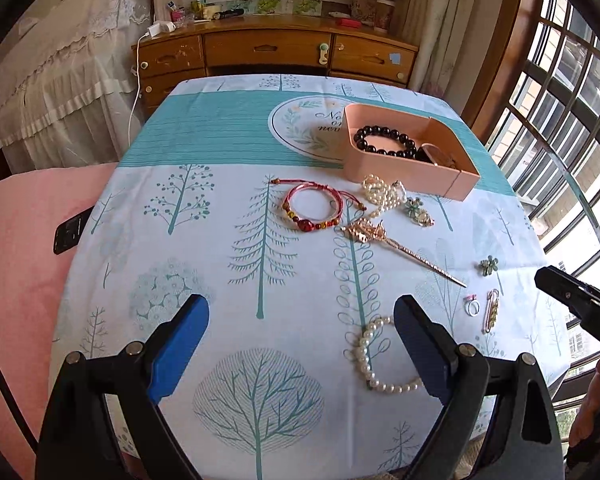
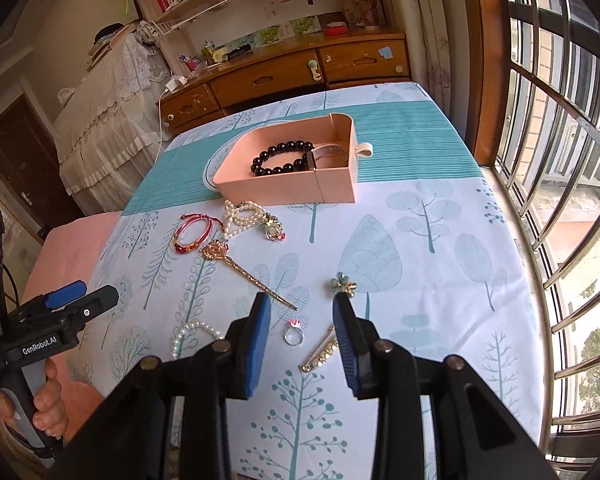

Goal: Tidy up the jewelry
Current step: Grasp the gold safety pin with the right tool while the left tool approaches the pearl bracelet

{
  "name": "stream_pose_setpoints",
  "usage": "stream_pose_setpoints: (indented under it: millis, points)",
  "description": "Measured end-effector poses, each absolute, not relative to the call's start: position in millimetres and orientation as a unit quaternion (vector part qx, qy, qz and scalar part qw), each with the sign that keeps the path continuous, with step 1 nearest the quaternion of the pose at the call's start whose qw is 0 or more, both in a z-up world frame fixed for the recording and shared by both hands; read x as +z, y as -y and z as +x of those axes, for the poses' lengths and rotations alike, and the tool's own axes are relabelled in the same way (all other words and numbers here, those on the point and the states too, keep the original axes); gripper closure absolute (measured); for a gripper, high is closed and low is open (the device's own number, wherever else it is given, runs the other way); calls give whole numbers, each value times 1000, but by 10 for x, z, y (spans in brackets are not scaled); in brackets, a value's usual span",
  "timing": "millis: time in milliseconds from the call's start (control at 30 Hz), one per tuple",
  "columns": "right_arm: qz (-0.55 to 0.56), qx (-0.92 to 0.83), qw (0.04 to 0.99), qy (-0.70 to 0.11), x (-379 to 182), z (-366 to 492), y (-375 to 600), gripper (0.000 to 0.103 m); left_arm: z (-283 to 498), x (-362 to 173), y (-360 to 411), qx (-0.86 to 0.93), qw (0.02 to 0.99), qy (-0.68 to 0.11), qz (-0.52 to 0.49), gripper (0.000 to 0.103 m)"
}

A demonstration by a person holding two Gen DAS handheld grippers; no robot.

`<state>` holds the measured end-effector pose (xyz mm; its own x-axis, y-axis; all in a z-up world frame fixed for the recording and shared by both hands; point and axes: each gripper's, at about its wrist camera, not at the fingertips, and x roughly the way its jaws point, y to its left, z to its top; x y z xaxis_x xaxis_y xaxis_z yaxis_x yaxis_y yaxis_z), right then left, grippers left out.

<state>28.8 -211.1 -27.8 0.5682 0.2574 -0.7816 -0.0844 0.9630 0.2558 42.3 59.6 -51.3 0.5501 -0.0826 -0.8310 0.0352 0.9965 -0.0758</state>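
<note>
Worktop point(image 1: 228, 320) under a tree-print cloth, jewelry scattered toward the window side.

Left tool point(image 1: 300, 344): fingers spread wide, nothing between the pads. It hangs above the cloth, with a pearl bracelet point(image 1: 374, 364) lying just inside its right finger, partly hidden by it. In the right wrist view the same tool point(image 2: 66, 294) shows at far left, a hand point(image 2: 46, 400) wrapped round its handle.

Right tool point(image 2: 302, 320): fingers parted, pinching nothing. A silver ring with a pink stone point(image 2: 293, 334) lies on the cloth in the gap, clear of both pads. A gold rhinestone safety pin point(image 2: 322, 352) lies beside the right finger, long axis on a diagonal, its upper end hidden behind that finger. A small green flower piece point(image 2: 342, 285) sits just past the right fingertip.

Gold hairpin point(image 2: 244, 274): long axis diagonal, ornate head toward the pink box, pointed tip toward the right tool's left finger.

Pink box point(image 2: 284, 190) stands open farther back, long side across the view. It holds a black bead bracelet point(image 2: 280, 158) and a white band point(image 2: 332, 151). In front of it: a red cord bracelet point(image 2: 194, 232), a heap of pearl strands point(image 2: 242, 214), a flower brooch point(image 2: 274, 230).
</note>
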Motion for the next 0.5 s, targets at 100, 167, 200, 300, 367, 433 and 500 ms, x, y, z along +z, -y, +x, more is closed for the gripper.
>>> stream_pose_setpoints:
  millis: [100, 167, 200, 300, 367, 433, 500]
  points:
    - [80, 87, 880, -461, -358, 205, 2110, 70, 365, -674, -544, -40, 872, -487, -8, 10]
    - [69, 86, 875, -471, -438, 162, 2099, 70, 340, -769, -502, -46, 867, -497, 1, 11]
    - [61, 85, 872, -477, -488, 143, 2097, 70, 338, -811, -481, -50, 864, -502, 4, 11]
    - [47, 85, 862, -497, -620, 131, 2079, 70, 353, -907, -418, -60, 855, -516, 11, 11]
    - [44, 86, 857, -507, -679, 129, 2079, 70, 388, -941, -390, -65, 851, -522, 12, 11]
    - [44, 88, 854, -511, -701, 160, 2081, 70, 421, -966, -367, -68, 848, -526, 12, 11]
    - [43, 91, 852, -514, -708, 193, 2067, 70, 458, -990, -340, -69, 844, -531, 16, 11]
